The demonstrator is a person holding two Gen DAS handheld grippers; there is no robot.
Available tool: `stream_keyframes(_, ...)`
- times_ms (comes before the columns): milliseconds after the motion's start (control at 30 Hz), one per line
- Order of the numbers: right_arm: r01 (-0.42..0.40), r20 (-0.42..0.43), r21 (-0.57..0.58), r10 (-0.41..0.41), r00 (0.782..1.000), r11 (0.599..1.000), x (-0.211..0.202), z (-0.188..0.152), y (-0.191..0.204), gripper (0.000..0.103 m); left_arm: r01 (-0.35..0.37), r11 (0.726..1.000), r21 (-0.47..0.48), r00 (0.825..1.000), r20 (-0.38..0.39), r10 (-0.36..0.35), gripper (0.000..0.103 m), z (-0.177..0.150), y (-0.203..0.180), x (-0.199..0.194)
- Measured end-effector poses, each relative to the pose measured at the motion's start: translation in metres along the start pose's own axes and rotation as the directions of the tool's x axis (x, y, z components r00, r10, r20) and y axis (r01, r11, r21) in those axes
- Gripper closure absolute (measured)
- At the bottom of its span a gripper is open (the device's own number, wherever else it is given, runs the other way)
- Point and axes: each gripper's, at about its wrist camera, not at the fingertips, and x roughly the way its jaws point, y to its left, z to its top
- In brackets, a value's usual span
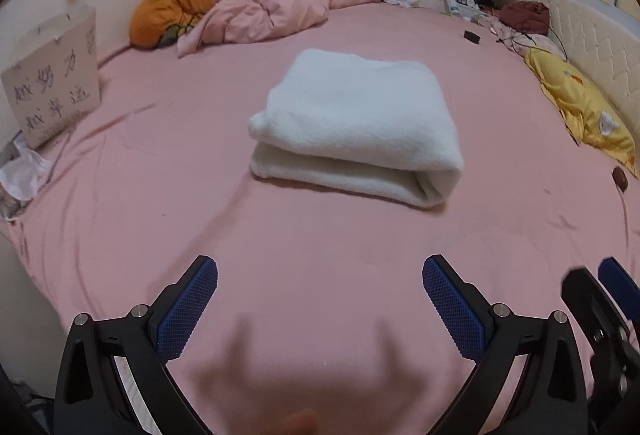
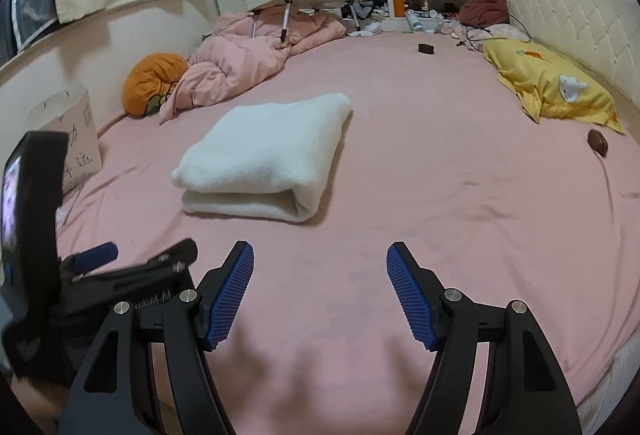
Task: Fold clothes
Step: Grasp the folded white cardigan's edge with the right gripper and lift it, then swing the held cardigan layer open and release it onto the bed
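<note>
A white fleece garment (image 1: 354, 123) lies folded into a thick rectangle on the pink bed sheet (image 1: 280, 235); it also shows in the right wrist view (image 2: 264, 159). My left gripper (image 1: 320, 267) is open and empty, held above the sheet well short of the garment. My right gripper (image 2: 320, 255) is open and empty too, to the right of the garment and nearer than it. The right gripper's tip shows at the left wrist view's right edge (image 1: 596, 287), and the left gripper shows at the right wrist view's left edge (image 2: 132, 259).
A crumpled pink duvet (image 1: 264, 11) and an orange cushion (image 1: 172, 13) lie at the far side of the bed. A paper bag (image 1: 52, 79) with writing stands at the left edge. A yellow pillow (image 2: 556, 83) lies by the padded headboard (image 2: 560, 11). A small black box (image 2: 425, 48) and a brown object (image 2: 598, 142) rest on the sheet.
</note>
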Motion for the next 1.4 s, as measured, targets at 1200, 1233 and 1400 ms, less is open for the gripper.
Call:
stream_keyframes(1200, -0.305, -0.332, -0.528, 0.138, 0.933, 0.793, 0.247, 0.094, 0.165, 0.087, 0.053, 0.979, -0.196, 0.991, -0.108, -0.075, 0.001, 0.003, 0.118, 0.110)
stream_keyframes(1233, -0.315, -0.330, -0.494, 0.161, 0.930, 0.810, 0.243, 0.099, 0.159, 0.091, 0.051, 0.980, -0.192, 0.991, -0.109, -0.073, 0.001, 0.005, 0.119, 0.113)
stream_keyframes(1400, -0.292, -0.200, -0.309, 0.238, 0.950, 0.905, 0.196, 0.127, 0.113, 0.092, 0.009, 0.990, -0.142, 0.993, -0.115, -0.026, 0.001, 0.002, 0.112, 0.121)
